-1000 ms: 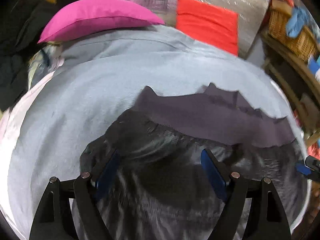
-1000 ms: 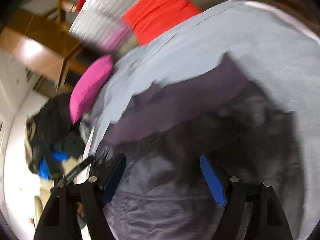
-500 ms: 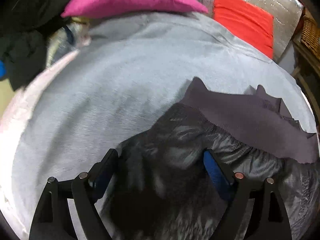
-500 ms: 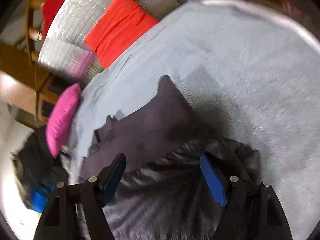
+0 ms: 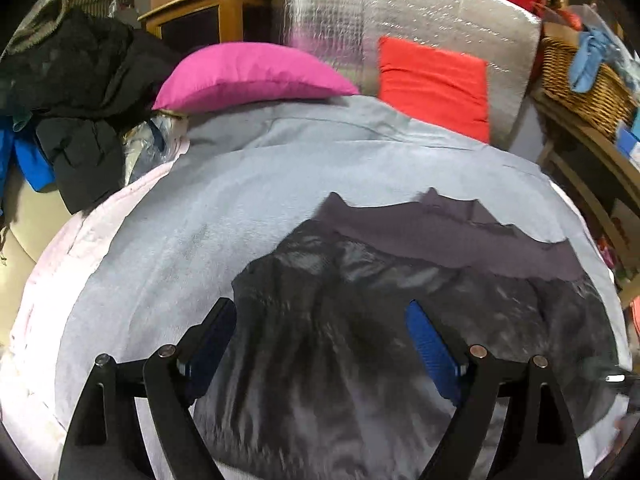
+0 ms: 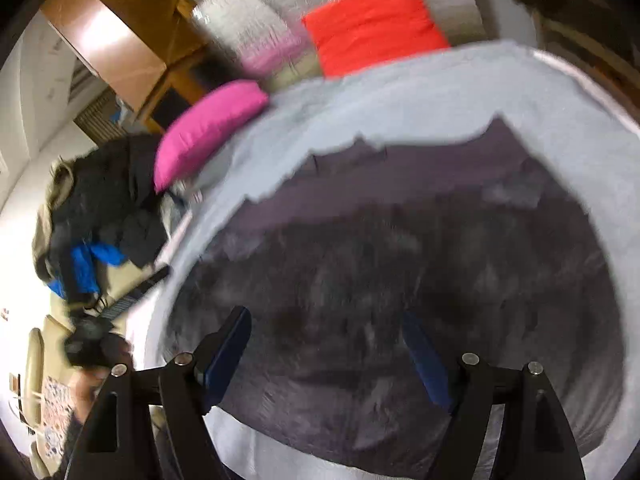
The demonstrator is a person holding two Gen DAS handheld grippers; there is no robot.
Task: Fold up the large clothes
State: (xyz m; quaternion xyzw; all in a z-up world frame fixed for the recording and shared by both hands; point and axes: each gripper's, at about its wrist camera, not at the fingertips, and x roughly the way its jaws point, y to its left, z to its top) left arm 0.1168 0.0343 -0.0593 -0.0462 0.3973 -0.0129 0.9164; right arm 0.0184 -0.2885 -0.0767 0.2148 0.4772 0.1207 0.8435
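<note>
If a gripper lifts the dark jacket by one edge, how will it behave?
The dark jacket will probably sag and drape, since it lies limp and wrinkled on the grey sheet. Its sheen suggests slippery fabric, so it may slide between the pads.

Both wrist views look steeply down, close above the dark shiny quilted garment [image 5: 360,320] [image 6: 400,280], sharing the far magenta pillow [image 5: 248,76] [image 6: 208,128].

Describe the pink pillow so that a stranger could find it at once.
Start at the grey sheet covering the bed. At its far edge, left of the red cushion, lies the pink pillow. It alone is magenta, plump and curved.
</note>
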